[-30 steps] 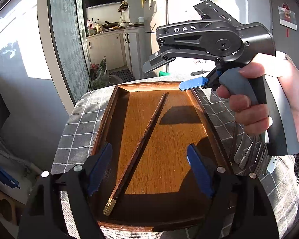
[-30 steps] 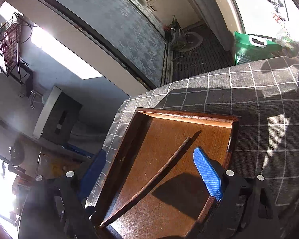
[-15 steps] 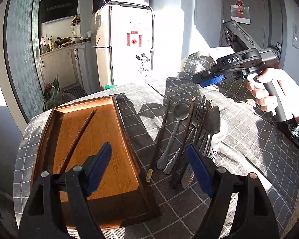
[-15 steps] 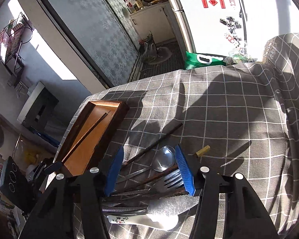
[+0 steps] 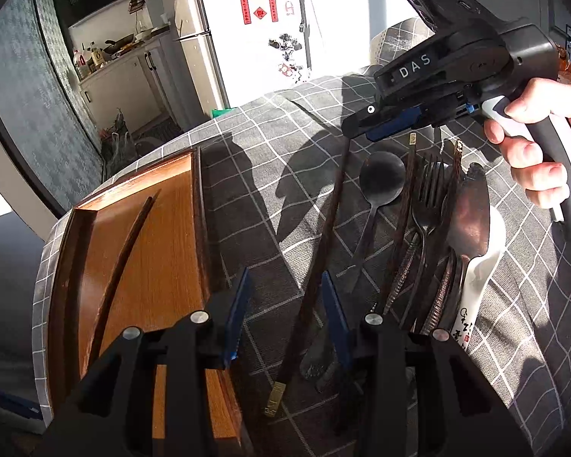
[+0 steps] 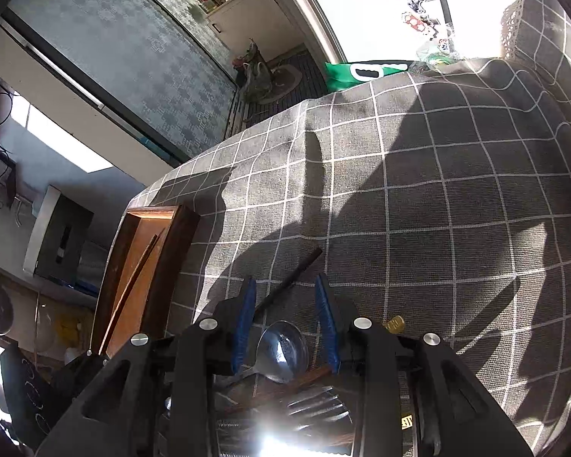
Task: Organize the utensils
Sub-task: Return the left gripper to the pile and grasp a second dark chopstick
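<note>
Now, largest first, each placed against the tray.

Tablecloth [image 5: 361,144]: grey check, under everything; sun and hard shadows fall across it.

Tray [image 5: 163,266]: wooden, at the cloth's left edge in the left wrist view; one dark chopstick [image 5: 122,262] lies lengthwise inside it.

Right gripper [image 5: 365,126]: held in a hand [image 5: 540,144] wrapped around the handle, tilted down toward the far ends of the utensils, well to the right of the tray. Its jaws have just been closing. In its own view [image 6: 285,323] the blue pads stand apart over the far tip of the loose chopstick [image 6: 289,285] and the spoon bowl; neither pad visibly presses on anything.

Left gripper [image 5: 285,316]: pitched down, just right of the tray's near corner. Its jaws have just been closing and straddle the loose chopstick [image 5: 316,270] near its gold-capped end, with gaps on both sides, so nothing is grasped.

Utensil pile [image 5: 430,236]: right of the tray, on the cloth, side by side: dark spoon [image 5: 380,190], fork [image 5: 426,198], more chopsticks, and a white ceramic spoon [image 5: 479,266] furthest from the tray.
</note>
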The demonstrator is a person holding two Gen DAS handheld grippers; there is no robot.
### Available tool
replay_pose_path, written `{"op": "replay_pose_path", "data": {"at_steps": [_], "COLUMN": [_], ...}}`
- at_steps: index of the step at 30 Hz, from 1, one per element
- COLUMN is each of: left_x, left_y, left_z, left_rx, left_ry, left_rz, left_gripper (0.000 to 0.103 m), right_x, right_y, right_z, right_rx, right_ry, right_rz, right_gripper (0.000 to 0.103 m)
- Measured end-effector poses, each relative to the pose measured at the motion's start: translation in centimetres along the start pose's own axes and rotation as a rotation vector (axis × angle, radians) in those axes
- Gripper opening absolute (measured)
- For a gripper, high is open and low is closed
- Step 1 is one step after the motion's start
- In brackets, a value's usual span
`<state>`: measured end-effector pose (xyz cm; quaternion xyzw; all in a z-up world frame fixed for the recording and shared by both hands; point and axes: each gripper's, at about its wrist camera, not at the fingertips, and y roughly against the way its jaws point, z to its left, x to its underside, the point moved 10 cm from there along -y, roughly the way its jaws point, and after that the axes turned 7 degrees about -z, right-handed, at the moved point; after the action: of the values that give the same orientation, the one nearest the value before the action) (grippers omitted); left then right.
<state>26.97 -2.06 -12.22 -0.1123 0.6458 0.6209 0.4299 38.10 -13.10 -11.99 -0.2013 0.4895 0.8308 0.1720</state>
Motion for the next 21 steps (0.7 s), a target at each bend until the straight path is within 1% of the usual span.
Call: {"op": "replay_pose_path", "data": {"at_steps": [2,3,7,9,11,13,14,17,21], "left_x": [0.4,0.5,0.5,0.3,0.2,0.1,0.2,0.2,0.2], "left_y": [-0.7,-0.9,-1.3,-1.6,-1.8,-2.0,-2.0,-2.0,-2.2], "left_z": [-0.1,-0.1,0.4,0.4,0.3,0.0,-0.1,-0.5,-0.3], "left_rx": [-0.003,-0.012,0.002,0.000,0.014,0.040,0.045,0.022,0.058], "left_ry": [-0.034,-0.046,-0.034,-0.034,-0.022,-0.010,-0.008,-0.046,0.002], "left_rz": [0.031,0.038,0.041,0.042,0.046,0.051,0.052,0.049,0.056], "left_gripper": [0.044,0.044,0.042,0.037,0.033,0.021,0.019,0.019,0.019], "right_x": [0.0,0.0,0.0,0.2,0.3,0.4,0.4,0.4,0.4], "right_y": [-0.4,-0.4,0.2,0.3,0.3,0.2,0.1,0.1,0.3], "right_z": [0.1,0.2,0.6,0.6,0.5,0.3,0.2,-0.1,-0.2], "right_rx": [0.037,0.039,0.011,0.001,-0.010,-0.018,-0.026,-0.046,-0.091], "right_ry": [0.014,0.019,0.026,0.025,0.018,0.005,-0.007,-0.036,-0.083], "right_rz": [0.019,0.021,0.004,0.005,0.007,0.008,0.009,0.007,0.002], "right_gripper": [0.032,0.032,0.032,0.032,0.032,0.032,0.032,0.032,0.033]}}
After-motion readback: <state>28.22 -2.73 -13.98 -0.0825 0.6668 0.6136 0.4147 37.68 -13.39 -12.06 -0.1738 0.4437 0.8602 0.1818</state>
